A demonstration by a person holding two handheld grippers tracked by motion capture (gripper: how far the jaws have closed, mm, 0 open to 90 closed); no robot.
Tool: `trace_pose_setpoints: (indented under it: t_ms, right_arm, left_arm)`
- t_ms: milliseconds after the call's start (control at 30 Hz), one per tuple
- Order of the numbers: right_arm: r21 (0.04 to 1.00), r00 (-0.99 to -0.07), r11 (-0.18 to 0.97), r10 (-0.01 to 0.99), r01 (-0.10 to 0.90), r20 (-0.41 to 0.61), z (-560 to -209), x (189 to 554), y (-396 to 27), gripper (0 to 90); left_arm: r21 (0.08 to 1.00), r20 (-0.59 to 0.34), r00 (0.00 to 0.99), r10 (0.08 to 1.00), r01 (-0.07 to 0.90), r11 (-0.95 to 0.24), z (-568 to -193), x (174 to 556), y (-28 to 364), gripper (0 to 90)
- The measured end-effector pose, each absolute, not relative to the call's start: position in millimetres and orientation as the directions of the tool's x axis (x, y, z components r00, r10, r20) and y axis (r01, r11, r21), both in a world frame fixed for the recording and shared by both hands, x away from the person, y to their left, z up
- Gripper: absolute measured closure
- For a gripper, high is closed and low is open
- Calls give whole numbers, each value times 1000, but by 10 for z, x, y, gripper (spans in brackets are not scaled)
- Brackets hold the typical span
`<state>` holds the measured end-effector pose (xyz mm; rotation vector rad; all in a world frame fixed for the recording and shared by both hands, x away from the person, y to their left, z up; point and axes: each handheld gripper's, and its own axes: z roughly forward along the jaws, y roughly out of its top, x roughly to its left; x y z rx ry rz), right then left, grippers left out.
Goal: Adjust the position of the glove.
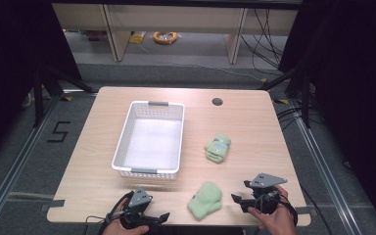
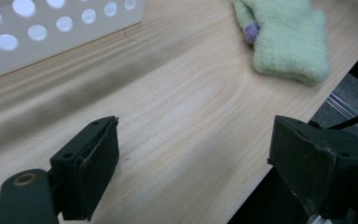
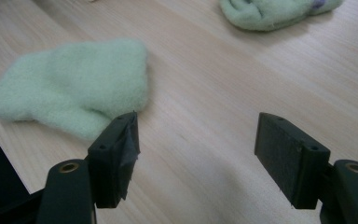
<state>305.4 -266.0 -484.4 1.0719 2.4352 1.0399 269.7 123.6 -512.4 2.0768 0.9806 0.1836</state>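
Waiting empty at the near edge, both grippers, left [image 1: 162, 216] and right [image 1: 235, 199], are gaping wide; both mittens, near [image 1: 205, 200] and far [image 1: 218, 147], are lying outside the basket [image 1: 122, 147].

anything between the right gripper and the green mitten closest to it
Nothing: in the right gripper view, bare wood is all that separates the open right gripper from the near green mitten. The high view agrees.

Black left gripper [image 1: 157, 217] and right gripper [image 1: 238, 199], each topped by a grey 3-cornered plate, trailing a black cable. 2 blocky black jaws apiece, flat dark pads, a brass-ringed screw hole at each base.
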Motion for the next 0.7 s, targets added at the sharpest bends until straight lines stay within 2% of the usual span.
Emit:
trace_pose_setpoints:
  t_ms: [500,533,700]
  right_arm:
    - [706,-697,485,717,515,16,-4853,3060,-2658,323]
    - [706,-686,463,726,536,45,-4850,3052,-2649,324]
    - [716,-712,475,701,511,44,-4868,3079,-2645,338]
  left_arm:
    - [727,-203,681,703,586,-358,-5125,2697,1235,152]
    - [723,-217,671,708,598,-345,-5127,2692,1229,153]
    - [729,-202,674,711,588,-350,-5138,2684,1208,152]
